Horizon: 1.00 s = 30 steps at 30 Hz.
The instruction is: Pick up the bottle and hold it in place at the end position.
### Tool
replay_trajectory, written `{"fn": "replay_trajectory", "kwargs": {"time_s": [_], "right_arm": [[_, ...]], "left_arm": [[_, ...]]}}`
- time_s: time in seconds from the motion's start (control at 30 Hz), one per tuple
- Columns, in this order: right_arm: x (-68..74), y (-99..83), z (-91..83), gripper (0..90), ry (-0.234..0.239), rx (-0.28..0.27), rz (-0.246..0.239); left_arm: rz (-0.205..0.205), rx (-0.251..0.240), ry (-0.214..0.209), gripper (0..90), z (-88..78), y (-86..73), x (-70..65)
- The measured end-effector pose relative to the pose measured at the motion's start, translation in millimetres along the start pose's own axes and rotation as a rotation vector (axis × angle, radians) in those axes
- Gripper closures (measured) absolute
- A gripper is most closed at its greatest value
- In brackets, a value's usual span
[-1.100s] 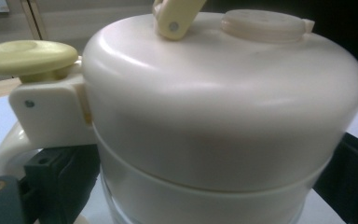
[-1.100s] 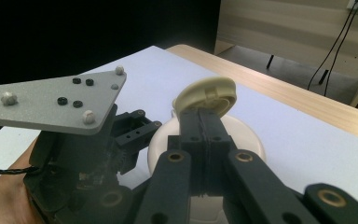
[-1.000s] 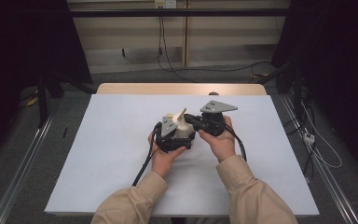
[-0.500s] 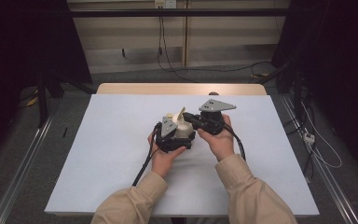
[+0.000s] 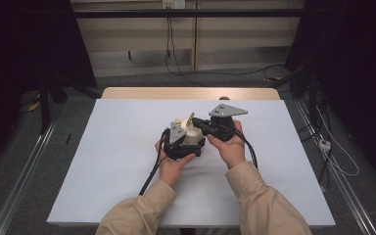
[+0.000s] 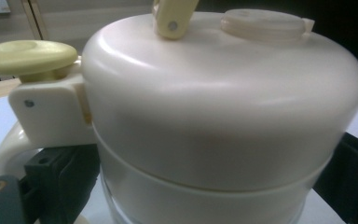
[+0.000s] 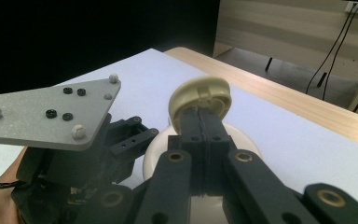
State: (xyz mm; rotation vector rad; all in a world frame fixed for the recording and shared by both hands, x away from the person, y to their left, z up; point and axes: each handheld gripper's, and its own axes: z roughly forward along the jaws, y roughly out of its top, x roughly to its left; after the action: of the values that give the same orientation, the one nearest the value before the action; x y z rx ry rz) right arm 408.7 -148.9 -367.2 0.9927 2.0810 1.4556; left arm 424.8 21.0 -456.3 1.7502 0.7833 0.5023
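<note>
Right gripper (image 7: pixel 200 116) hides the lid (image 7: pixel 200 95) — base unseen.

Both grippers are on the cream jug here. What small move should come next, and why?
Probably a gentle pull up with the right gripper to swing the flap further open. Its jaws are shut on that yellowish flap, which already stands tilted up above the lid, while the left gripper clamps the jug by its sides and steadies it on the table.
</note>
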Motion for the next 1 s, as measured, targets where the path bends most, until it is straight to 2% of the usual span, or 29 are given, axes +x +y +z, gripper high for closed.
{"fn": "replay_trajectory", "kwargs": {"time_s": [0.5, 1.0], "right_arm": [[0.0, -0.2, 3.4, 90.0, 0.004, 0.0, 0.007], [0.7, 4.1, 5.1, 90.0, 0.007, -0.009, -0.005]], "left_arm": [[0.001, 0.0, 0.001, 4.8, 0.0, 0.0, -0.1], [-0.002, 0.001, 0.002, 4.9, -0.3, 0.2, -0.6]]}}
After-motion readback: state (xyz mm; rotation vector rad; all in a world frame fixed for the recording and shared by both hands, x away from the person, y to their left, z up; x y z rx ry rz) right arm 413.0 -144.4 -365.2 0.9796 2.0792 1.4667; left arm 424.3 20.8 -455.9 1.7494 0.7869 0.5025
